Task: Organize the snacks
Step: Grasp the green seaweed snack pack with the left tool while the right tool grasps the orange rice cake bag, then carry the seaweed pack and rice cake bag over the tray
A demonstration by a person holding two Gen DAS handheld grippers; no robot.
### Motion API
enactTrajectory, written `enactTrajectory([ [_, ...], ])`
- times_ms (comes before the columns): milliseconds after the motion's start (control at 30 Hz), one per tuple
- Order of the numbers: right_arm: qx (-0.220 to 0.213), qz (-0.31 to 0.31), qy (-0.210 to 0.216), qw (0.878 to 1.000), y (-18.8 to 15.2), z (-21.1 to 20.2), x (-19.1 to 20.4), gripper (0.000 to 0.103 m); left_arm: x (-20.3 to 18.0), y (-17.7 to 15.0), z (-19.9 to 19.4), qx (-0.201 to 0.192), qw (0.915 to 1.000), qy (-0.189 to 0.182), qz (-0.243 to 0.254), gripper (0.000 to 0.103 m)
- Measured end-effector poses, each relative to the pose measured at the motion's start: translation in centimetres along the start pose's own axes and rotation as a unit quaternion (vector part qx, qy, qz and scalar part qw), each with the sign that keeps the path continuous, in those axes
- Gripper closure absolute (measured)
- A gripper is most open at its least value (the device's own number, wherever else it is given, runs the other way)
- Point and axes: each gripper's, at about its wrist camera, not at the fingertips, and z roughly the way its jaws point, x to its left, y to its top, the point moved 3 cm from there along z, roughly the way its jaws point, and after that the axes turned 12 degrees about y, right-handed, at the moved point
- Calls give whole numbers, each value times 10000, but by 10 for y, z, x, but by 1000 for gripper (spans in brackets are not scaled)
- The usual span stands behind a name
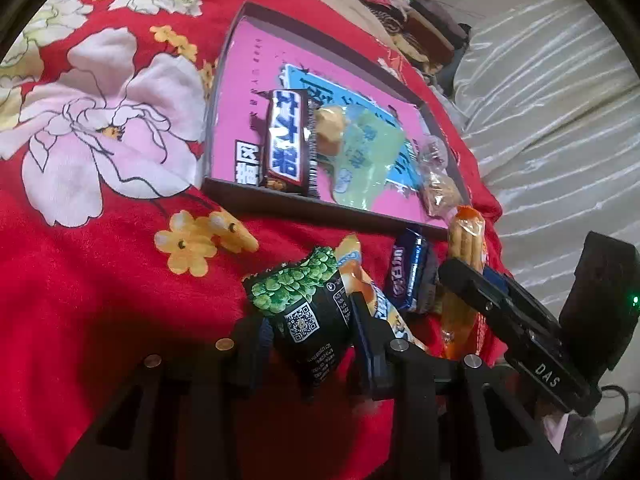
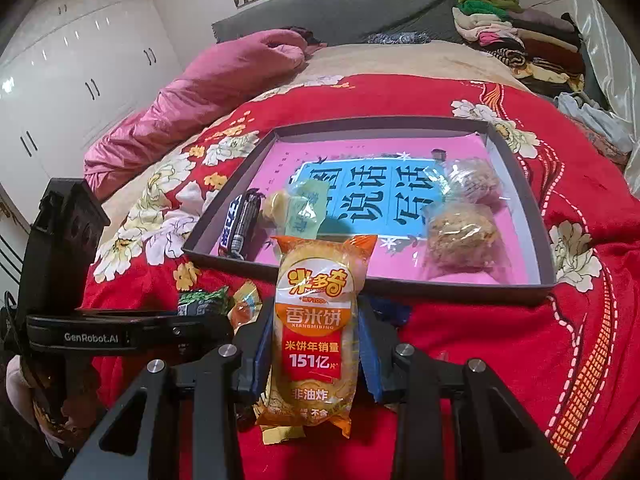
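the rice cracker pack [image 2: 314, 336] hides the right gripper [image 2: 312, 360] clamped on it, while the left gripper [image 1: 310, 328], tilted downward, pinches a green pea packet [image 1: 304, 300].

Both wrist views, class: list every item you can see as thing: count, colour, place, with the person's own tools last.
Tray: one, dark rim, pink base, on the bedspread.
Chocolate bar: one, brown and blue, in tray.
Clear-wrapped pastries: two, brownish, in tray.
Green-wrapped cake: one, in tray.
Blue packet: one, on bedspread beside tray.
Bedspread: one, red, floral.
Folded clothes: one pile, mixed, far corner.
Left tool: shut on green pea packet.
Right tool: shut on orange rice cracker pack.
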Motion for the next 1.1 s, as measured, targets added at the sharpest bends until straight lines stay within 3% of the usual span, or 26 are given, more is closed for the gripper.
enactTrajectory([
  [233,-57,33,25,10000,2,-6,1,65,-7,0,-12,-122,9999,-5,90,66],
  [500,-93,14,53,9999,5,-9,6,65,-13,6,-32,-548,9980,92,291,66],
  [1100,-131,-1,33,9999,10,-15,13,65,-22,10,-44,-689,9968,22,398,66],
])
